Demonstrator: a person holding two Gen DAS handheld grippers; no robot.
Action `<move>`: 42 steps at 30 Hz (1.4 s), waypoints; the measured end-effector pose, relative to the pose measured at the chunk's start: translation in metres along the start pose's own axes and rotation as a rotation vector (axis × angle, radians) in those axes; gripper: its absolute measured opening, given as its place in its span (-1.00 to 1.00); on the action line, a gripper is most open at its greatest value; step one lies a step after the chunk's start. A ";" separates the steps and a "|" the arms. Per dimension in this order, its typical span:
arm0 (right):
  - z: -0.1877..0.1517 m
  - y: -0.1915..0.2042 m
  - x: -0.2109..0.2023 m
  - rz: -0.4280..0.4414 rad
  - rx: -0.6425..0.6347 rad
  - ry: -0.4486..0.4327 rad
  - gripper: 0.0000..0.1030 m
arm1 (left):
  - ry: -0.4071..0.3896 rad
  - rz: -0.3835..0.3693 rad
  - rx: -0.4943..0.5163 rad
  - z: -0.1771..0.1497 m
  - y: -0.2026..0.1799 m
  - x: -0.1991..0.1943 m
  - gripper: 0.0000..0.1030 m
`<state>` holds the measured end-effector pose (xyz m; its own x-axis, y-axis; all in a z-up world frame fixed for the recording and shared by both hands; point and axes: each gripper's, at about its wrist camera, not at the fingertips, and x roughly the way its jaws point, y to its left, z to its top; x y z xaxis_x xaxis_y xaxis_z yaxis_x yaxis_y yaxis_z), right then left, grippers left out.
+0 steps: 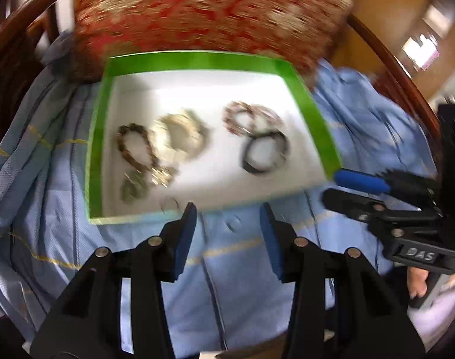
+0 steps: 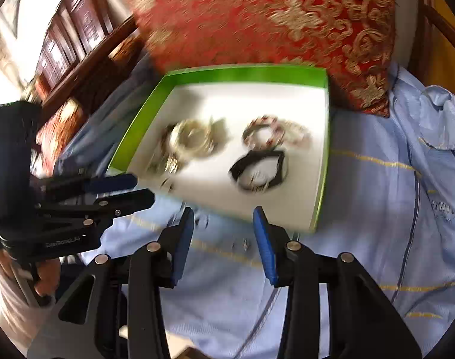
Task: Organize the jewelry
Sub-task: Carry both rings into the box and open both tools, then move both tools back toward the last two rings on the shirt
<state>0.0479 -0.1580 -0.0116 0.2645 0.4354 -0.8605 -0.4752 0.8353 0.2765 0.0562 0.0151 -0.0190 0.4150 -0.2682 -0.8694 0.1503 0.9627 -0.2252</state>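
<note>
A green-rimmed box [image 1: 108,68] with a white floor lies on blue cloth and holds several bracelets: a brown beaded one [image 1: 133,146], pale gold ones [image 1: 181,136], red-speckled ones [image 1: 248,116] and a black band [image 1: 265,154]. The box also shows in the right wrist view [image 2: 245,73], with the black band [image 2: 259,169] and gold bracelets [image 2: 194,139]. My left gripper [image 1: 229,209] is open and empty just before the box's near edge. My right gripper [image 2: 224,212] is open and empty near the same edge. Both views are blurred.
A red and gold patterned cushion [image 1: 203,9] leans behind the box. Blue cloth [image 1: 236,269] with yellow stripes covers the seat. A dark wooden chair frame [image 1: 389,56] curves around the sides. The right gripper shows at the right of the left wrist view [image 1: 347,188].
</note>
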 end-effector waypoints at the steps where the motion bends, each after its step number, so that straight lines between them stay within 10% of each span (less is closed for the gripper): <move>1: -0.005 0.002 0.002 -0.014 -0.008 0.013 -0.20 | 0.008 -0.014 0.024 -0.004 -0.007 0.000 -0.15; 4: -0.017 0.005 0.023 -0.112 -0.033 0.078 -0.48 | 0.041 -0.041 0.038 -0.008 -0.018 0.012 -0.15; 14: -0.027 -0.007 0.053 -0.289 -0.039 0.185 -0.50 | 0.196 0.049 -0.031 -0.006 -0.016 0.088 -0.34; 22: -0.029 -0.005 0.060 -0.298 -0.050 0.201 -0.50 | 0.207 0.076 -0.073 0.000 -0.011 0.107 -0.34; 25: -0.026 -0.007 0.069 -0.306 -0.044 0.209 -0.50 | 0.204 0.134 -0.046 -0.004 -0.011 0.108 -0.62; 42: -0.006 0.005 0.108 -0.221 -0.020 0.180 -0.46 | 0.308 0.074 -0.122 -0.032 0.024 0.085 -0.44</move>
<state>0.0696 -0.1090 -0.1056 0.2113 0.1757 -0.9615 -0.4395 0.8957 0.0671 0.0661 0.0164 -0.1124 0.1277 -0.1917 -0.9731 0.0135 0.9814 -0.1916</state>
